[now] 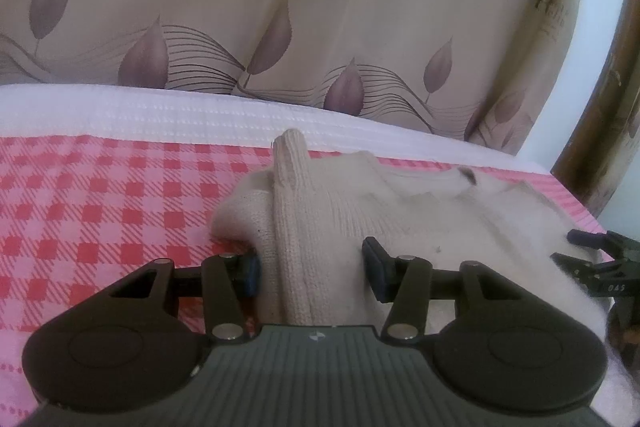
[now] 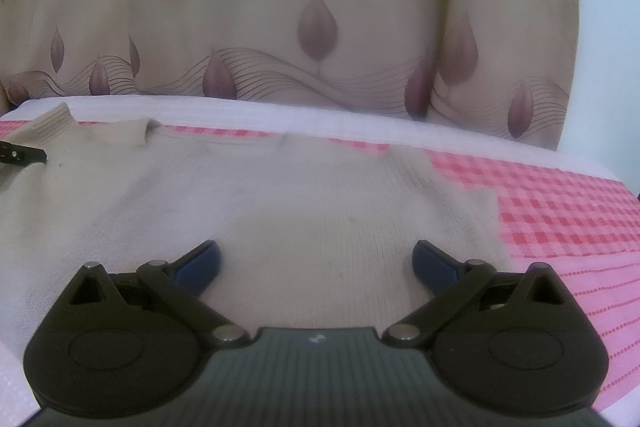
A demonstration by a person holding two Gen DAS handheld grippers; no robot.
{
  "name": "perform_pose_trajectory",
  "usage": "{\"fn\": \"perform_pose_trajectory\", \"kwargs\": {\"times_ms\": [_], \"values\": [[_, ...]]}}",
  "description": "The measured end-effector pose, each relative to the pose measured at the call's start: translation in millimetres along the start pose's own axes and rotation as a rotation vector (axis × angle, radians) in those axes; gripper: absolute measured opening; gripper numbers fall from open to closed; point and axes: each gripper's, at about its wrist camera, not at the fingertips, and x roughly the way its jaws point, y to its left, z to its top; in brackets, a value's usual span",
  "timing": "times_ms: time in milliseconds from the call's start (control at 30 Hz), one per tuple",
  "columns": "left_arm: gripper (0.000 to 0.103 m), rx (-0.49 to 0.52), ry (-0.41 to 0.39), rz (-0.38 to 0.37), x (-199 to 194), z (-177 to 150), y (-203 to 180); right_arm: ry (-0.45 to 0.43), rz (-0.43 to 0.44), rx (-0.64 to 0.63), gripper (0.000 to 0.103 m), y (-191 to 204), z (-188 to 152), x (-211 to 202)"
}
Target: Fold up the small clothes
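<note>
Left tool (image 1: 314,269): jaws about half spread, and there's a thick bunched fold of the cream knit sweater (image 1: 360,203) filling the gap between them. The left pad (image 1: 249,273) is dug right into the cloth; the right pad (image 1: 376,267) lies against the knit on the other side. That reads as a pinch on the bunched fold.

Sleeve (image 1: 290,163): a ribbed cuff end stands up just above the left tool, middle of the left wrist frame, tilted slightly.

Right tool (image 2: 316,263): jaws spread wide, nothing clamped. Both blue pads (image 2: 200,265) hover over or rest on the flat body of the sweater (image 2: 280,195); contact I cannot tell.

Sweater position: in the right wrist frame it lies flat across the centre and left, running from under the tool up to the white band of the bed cover. Its right edge ends mid-right of the frame.

Surface: red-and-pink checked bed cover (image 2: 560,195), showing at right in the right wrist frame and at left in the left wrist frame.

Background: beige leaf-print curtain (image 1: 280,7) across the top.

Other tool in sight: the right tool's black finger pokes in at the lower right edge of the left wrist frame, on the sweater.
</note>
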Motion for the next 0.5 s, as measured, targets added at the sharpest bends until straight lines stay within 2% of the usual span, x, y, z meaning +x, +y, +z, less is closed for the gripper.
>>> {"fn": "perform_pose_trajectory", "kwargs": {"times_ms": [167,400,500], "values": [[0.054,0.012,-0.001,0.013,0.5,0.2,-1.5,0.0,0.001,-0.002,0.103,-0.7,0.1,0.2],[0.056,0.028,0.004,0.067,1.5,2.3,-8.2,0.0,0.001,-0.003,0.103,-0.4,0.2,0.1],[0.048,0.028,0.005,0.118,1.7,6.1,-18.7,0.0,0.002,-0.003,0.103,-0.8,0.4,0.3]]}}
